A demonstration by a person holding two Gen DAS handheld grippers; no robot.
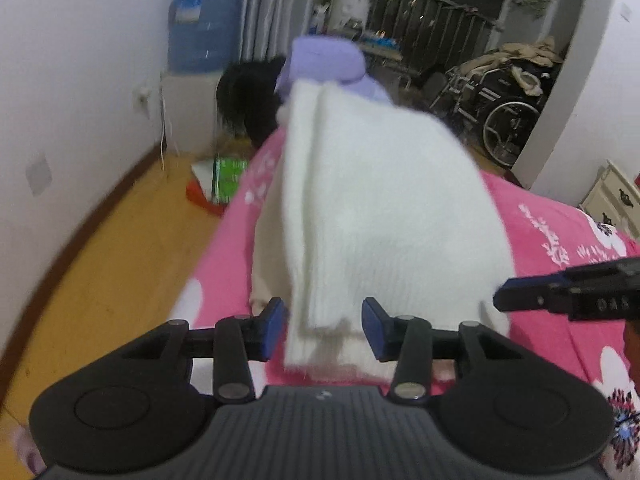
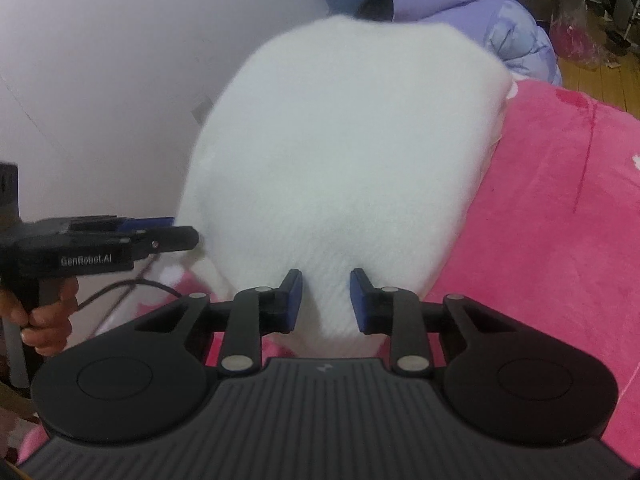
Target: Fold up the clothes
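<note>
A fluffy white knitted garment [image 1: 380, 208] is lying folded on the bed with the pink flowered blanket [image 1: 560, 232], its near hem reaching right up to both tools. The left gripper [image 1: 324, 330] is sitting at that hem with its blue-padded fingers [image 1: 274, 328] spread apart, the layered edge of the knit lying between them but not pinched. From the other side, the right gripper [image 2: 326, 304] is likewise standing open, its pads [image 2: 294, 300] flanking a narrow tongue of the white cloth; whether they are brushing the fabric is hard to say through the blur. Both tools are pointing along the bed toward its far end, held low and nearly level over the blanket. The person's left hand [image 2: 48, 320] is wrapped around its tool's handle, beside the garment's left edge. Beyond the garment, at the bed's far end, a puffy lilac jacket [image 2: 480, 12] is lying heaped.
</note>
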